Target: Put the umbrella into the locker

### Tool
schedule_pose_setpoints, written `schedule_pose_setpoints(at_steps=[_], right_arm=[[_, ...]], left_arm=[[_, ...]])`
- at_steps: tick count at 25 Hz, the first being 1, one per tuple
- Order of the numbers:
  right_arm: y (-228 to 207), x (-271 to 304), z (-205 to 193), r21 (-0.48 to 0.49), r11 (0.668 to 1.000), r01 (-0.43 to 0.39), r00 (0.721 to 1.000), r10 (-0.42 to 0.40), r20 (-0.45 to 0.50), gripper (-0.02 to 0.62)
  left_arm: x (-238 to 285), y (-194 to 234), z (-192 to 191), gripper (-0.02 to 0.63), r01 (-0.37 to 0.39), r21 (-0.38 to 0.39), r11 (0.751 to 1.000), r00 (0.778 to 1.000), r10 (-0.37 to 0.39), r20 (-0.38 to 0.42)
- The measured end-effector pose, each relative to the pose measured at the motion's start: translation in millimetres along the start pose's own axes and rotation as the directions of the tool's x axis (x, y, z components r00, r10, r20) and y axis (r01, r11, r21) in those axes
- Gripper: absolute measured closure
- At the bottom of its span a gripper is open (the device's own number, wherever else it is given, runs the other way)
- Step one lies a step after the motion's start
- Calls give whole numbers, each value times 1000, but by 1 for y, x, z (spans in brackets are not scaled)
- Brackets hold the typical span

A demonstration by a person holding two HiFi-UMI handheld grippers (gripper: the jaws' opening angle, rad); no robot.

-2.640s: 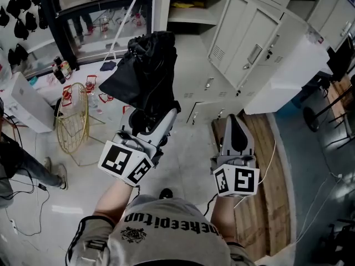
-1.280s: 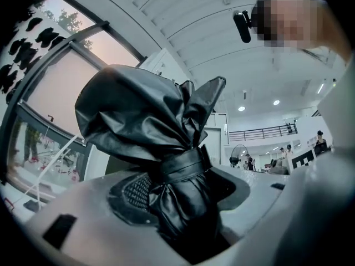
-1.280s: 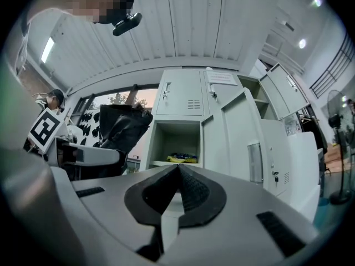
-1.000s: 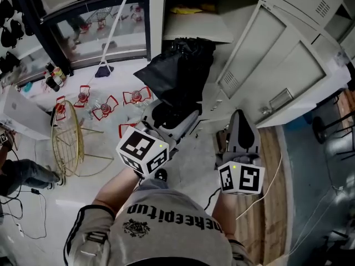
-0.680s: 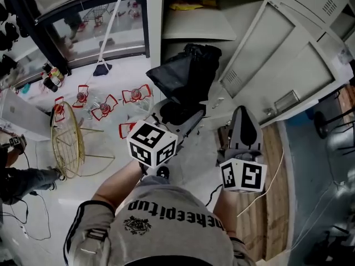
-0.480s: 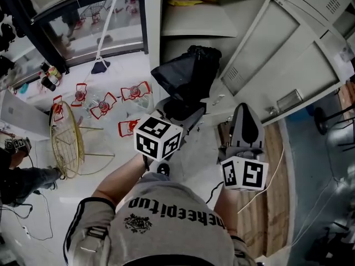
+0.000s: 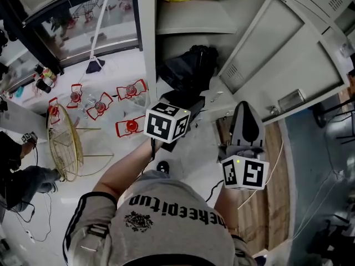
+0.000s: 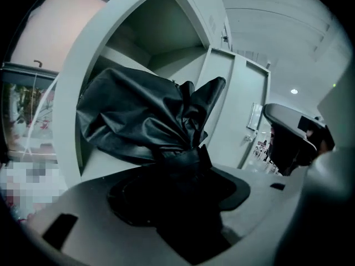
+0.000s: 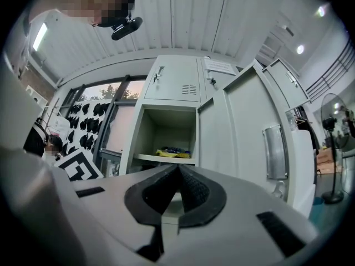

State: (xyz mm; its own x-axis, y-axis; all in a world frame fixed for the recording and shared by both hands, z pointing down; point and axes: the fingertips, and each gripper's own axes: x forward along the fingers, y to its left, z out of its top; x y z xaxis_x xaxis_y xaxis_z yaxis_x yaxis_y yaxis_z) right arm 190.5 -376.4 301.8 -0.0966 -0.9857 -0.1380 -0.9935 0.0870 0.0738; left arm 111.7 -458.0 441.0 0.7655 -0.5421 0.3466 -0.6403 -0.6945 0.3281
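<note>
A: Left tool (image 8: 183,170)?
B: Spread wide and clamped on a folded black umbrella (image 8: 141,118), gripped where the bundle is strapped tight.
A: Whereabouts of the umbrella?
B: Crumpled fabric end pushed into the mouth of an open grey locker (image 8: 166,35), in the compartment under a shelf (image 7: 188,24). Touching the compartment bottom or not: impossible to tell.
A: And from the head view?
B: Seen from steeply above: dark bundle just beyond the left tool, right at the locker opening. Open door (image 7: 277,54) swung out to the right.
A: Right tool (image 9: 177,188)?
B: Closed, ribbed pads pressed together with nothing between them. Held apart from the umbrella, off to its right, aimed at the locker and its open door.
A: Anything on the shelf?
B: Something yellow (image 9: 171,152) lying on it, too small to identify.
A: Down on the floor (image 7: 113,65)?
B: Several red wire stands (image 7: 130,90) and a gold wire basket (image 7: 64,148), all well to the left of the locker.
</note>
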Motion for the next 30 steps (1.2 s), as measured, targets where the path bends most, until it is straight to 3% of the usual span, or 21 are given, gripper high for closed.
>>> schedule_pose_setpoints(at_steps=[9,30], right_arm=[[-4,2,-1,-1,1000,19,1000,-19,-1,594],[-29,-8,-6,-5,995,98,995,-98,-15,594]], left_arm=[[39,22,12,348,-16,-61,998,996,10,-92],[104,67,34,348,-161,-41,986,965,148,-218]])
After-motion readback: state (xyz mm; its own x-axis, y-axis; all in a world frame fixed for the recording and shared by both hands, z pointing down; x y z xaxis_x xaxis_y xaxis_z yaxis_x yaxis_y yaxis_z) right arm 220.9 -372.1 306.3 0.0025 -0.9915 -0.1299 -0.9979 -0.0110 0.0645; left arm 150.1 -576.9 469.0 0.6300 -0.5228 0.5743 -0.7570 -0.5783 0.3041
